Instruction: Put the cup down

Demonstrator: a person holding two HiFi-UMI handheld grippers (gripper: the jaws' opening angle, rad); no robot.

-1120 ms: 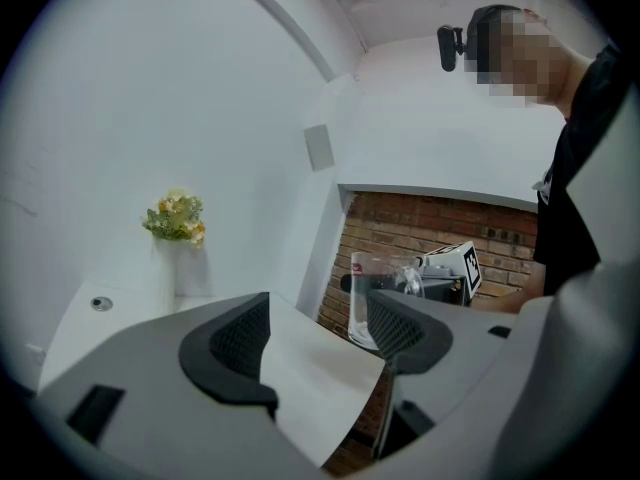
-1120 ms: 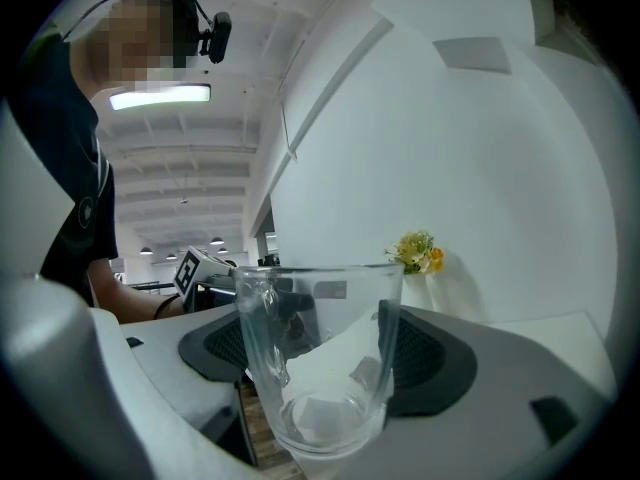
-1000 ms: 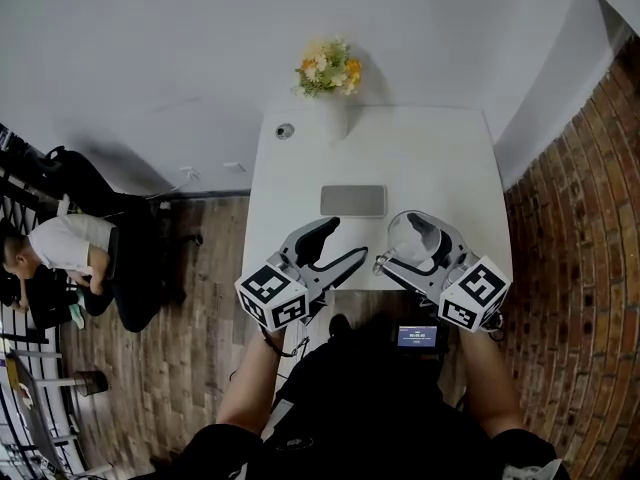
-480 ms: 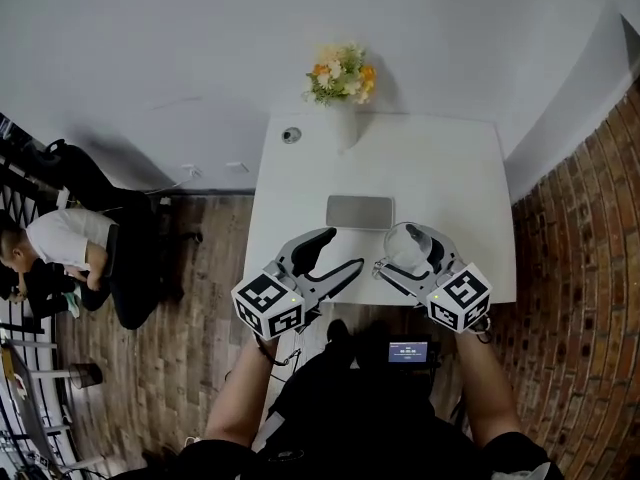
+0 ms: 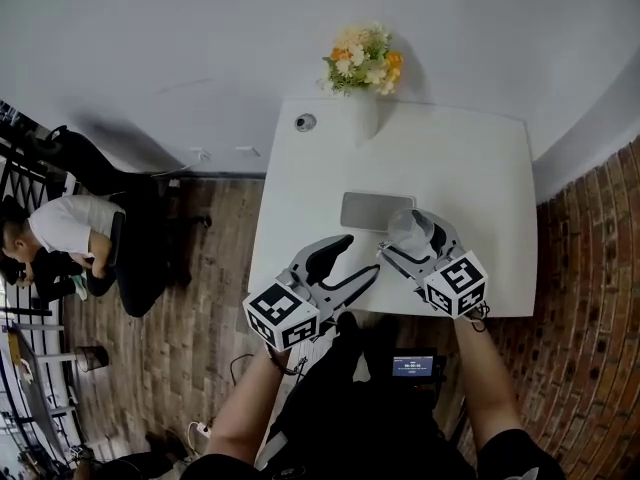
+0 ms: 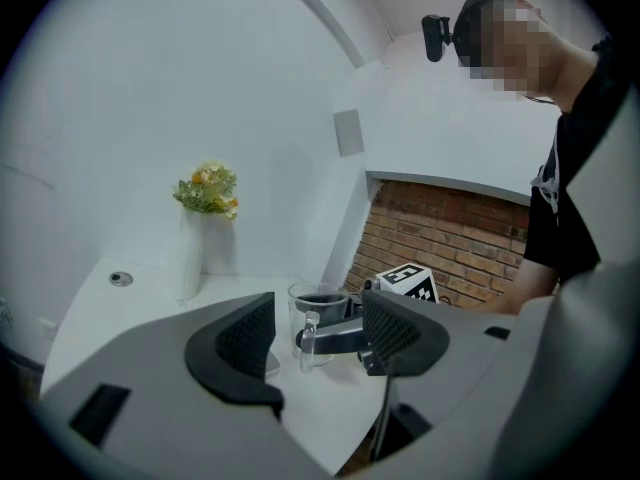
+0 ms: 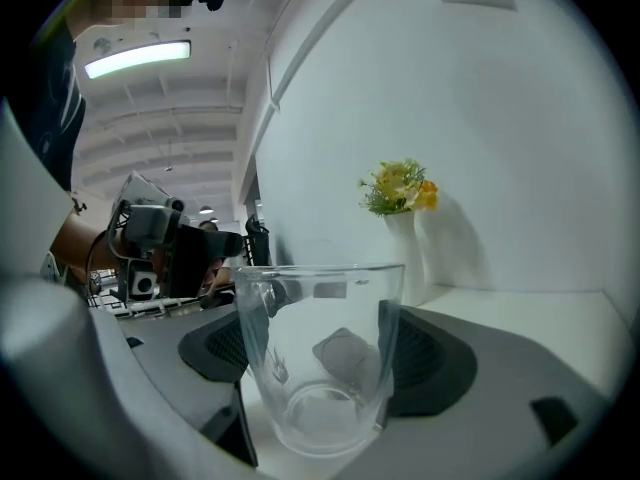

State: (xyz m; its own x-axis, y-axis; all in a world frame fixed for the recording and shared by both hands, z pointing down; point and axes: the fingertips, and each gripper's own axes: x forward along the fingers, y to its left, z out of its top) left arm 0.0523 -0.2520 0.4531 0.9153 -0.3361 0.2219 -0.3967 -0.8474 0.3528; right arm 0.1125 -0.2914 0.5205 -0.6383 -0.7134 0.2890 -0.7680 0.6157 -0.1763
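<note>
Cup point(image 7: 320, 358) upright, pinched in right claw point(image 5: 410, 239), pads on its sides, low over bench point(image 5: 480, 168) by grey pad point(image 5: 375, 210). Bench straight below, touchdown unclear. Left claw point(image 5: 352, 258) alongside: empty, gaping, jaws just narrowed a bit.

Cup point(image 5: 406, 227) partly hidden by right gripper point(image 5: 409, 237); small table disc point(image 5: 305, 122) unidentifiable.

Your white table point(image 5: 450, 168) stands against a plain white wall point(image 5: 200, 48), with a vase of flowers point(image 5: 365, 68) at its far edge. To your right runs a red brick wall point(image 5: 590, 298), and below you lies a wood-plank floor point(image 5: 200, 298). On your left is a seated person point(image 5: 65, 238), on what may be a dark chair. A strip light point(image 7: 137, 58) glows on the ceiling.
</note>
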